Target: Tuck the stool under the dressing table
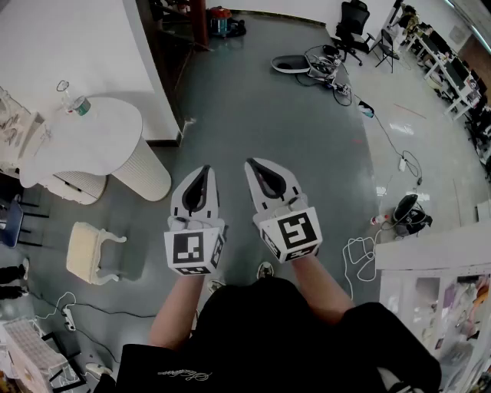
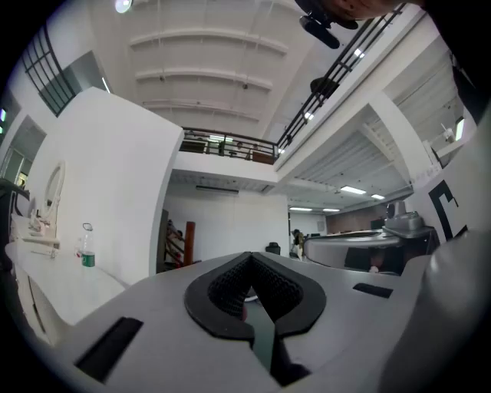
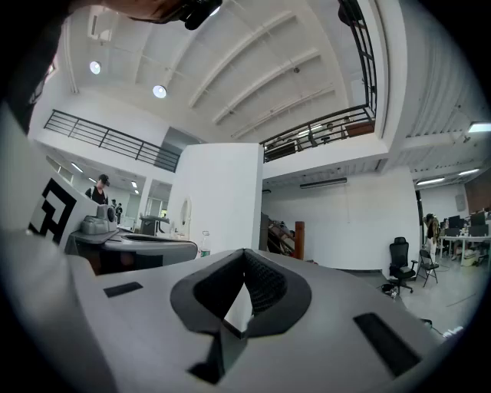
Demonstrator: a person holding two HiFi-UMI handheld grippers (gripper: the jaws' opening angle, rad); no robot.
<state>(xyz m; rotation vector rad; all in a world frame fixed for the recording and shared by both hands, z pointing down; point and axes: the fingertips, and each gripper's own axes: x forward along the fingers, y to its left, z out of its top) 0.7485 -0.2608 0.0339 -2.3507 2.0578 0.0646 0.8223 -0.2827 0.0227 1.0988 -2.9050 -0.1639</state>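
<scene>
1. Grey floor (image 1: 253,107) fills most of the head view, in a big room with white walls.
2. On the left stands the dressing table (image 1: 100,142). It is white, with a round-edged surface and a ribbed foot. A bottle (image 1: 74,101) with a green label stands on the surface near its far edge.
3. The stool (image 1: 90,253) stands on the floor, closer to the person than the dressing table and apart from it. It has a cream seat and white curvy legs. It is out in the open, not under the surface.
4. Bare grey floor lies between the stool and the dressing table. A white power strip (image 1: 65,313) with its cable lies on the floor near the stool, on the person's side.
5. The left claw (image 1: 204,170) is shut tight and has nothing in it. It is held level over the floor, to the right of the stool and well apart from it.
6. The right claw (image 1: 250,163) is shut tight too, with nothing in it. It sits just beside the left claw.
7. Far off are a black office chair (image 1: 354,19) and a heap of cables (image 1: 322,65). On the right, a loose white cable (image 1: 359,257) lies on the floor.
</scene>
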